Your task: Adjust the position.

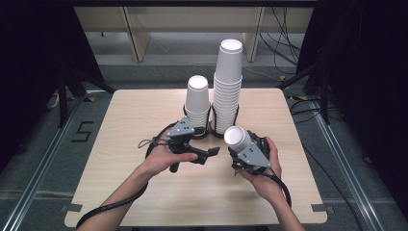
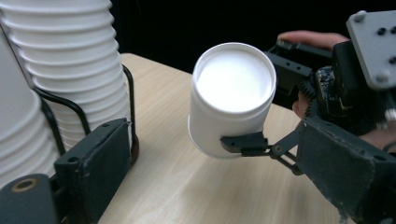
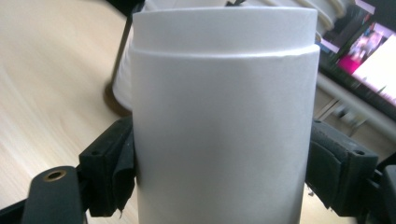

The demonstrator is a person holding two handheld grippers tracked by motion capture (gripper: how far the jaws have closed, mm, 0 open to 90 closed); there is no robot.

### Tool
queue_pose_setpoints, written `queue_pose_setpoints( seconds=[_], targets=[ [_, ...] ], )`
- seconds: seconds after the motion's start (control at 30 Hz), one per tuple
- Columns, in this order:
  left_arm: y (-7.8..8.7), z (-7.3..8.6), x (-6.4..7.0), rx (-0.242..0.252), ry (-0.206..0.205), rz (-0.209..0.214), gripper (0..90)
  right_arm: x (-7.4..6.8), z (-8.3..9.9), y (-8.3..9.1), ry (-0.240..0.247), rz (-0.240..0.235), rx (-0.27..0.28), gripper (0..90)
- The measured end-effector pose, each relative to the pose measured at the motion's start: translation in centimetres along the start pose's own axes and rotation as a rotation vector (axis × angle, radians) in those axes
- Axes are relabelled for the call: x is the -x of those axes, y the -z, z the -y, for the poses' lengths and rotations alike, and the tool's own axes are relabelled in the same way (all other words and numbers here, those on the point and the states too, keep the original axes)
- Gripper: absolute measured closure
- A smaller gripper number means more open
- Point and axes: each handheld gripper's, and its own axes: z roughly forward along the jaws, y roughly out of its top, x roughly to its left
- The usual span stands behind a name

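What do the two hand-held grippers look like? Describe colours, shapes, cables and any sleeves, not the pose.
Both the left gripper and right gripper are black, each topped by a grey three-cornered plate with small holes. The jaws carry dark, cloth-like pads. A black cable trails from each. The forearms are bare, with no sleeves visible.

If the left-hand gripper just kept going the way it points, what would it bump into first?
Most likely the white paper cup held in the right gripper. The left gripper points across the table at it, with bare wood between them. Depth is hard to judge.
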Motion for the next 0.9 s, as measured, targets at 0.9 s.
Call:
queue_pose_setpoints(
  seconds=[0.9],
  targets=[
    [-4.5,-0.3,-1.0,-0.169,-0.004,0.061,7.3,-3.0,0.7,-1.3,0.957,0.097,-0.039,19.6]
  ],
)
